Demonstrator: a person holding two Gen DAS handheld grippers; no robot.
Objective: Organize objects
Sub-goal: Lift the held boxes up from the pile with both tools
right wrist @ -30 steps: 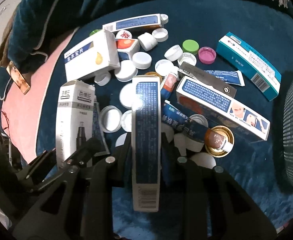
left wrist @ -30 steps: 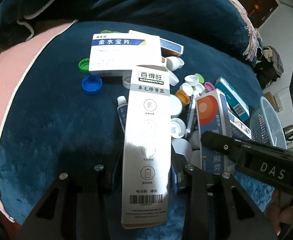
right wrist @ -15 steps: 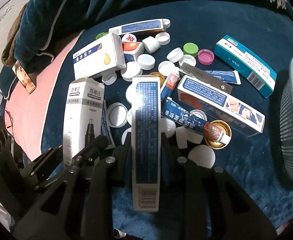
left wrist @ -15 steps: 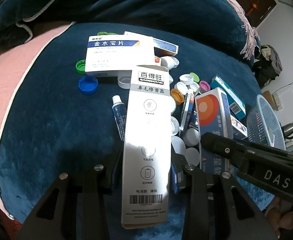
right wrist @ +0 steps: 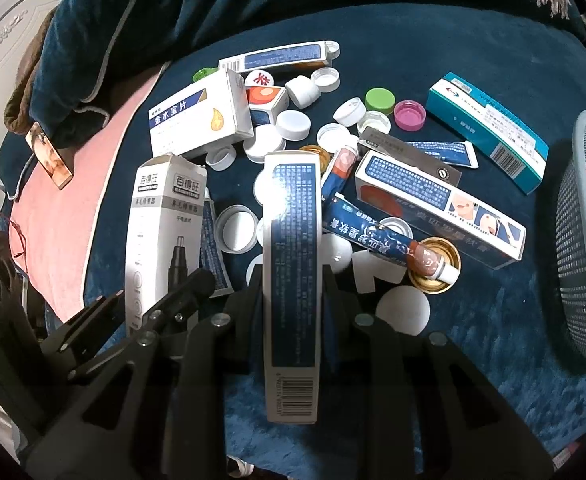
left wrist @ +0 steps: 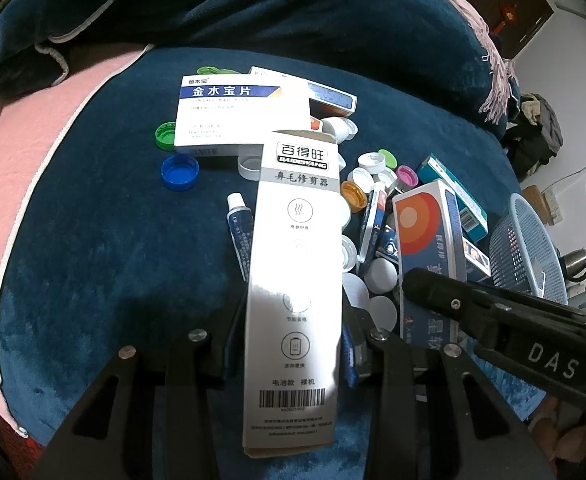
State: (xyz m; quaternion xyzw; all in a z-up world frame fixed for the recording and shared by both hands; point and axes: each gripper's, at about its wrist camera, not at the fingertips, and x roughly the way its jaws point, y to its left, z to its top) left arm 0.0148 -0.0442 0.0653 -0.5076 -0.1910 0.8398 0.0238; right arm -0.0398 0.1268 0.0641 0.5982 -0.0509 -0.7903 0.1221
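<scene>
- Left gripper [left wrist: 293, 344] clamps a white trimmer box [left wrist: 295, 280], held above the blue blanket [left wrist: 105, 264].
- Right gripper [right wrist: 291, 292] grips a blue-panelled box [right wrist: 291, 280] over scattered caps — mesh basket [right wrist: 581, 240] at right.

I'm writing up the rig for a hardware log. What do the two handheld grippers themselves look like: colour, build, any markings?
Both are matte black. The left gripper and the right gripper each have two broad, flat angular finger arms with slot-shaped cutouts and round silver screw heads at the joints. Blue pads line the inner faces of the left one's fingers. In the left wrist view the right gripper's body carries white lettering "DAS". No cables or sleeves show.
</scene>
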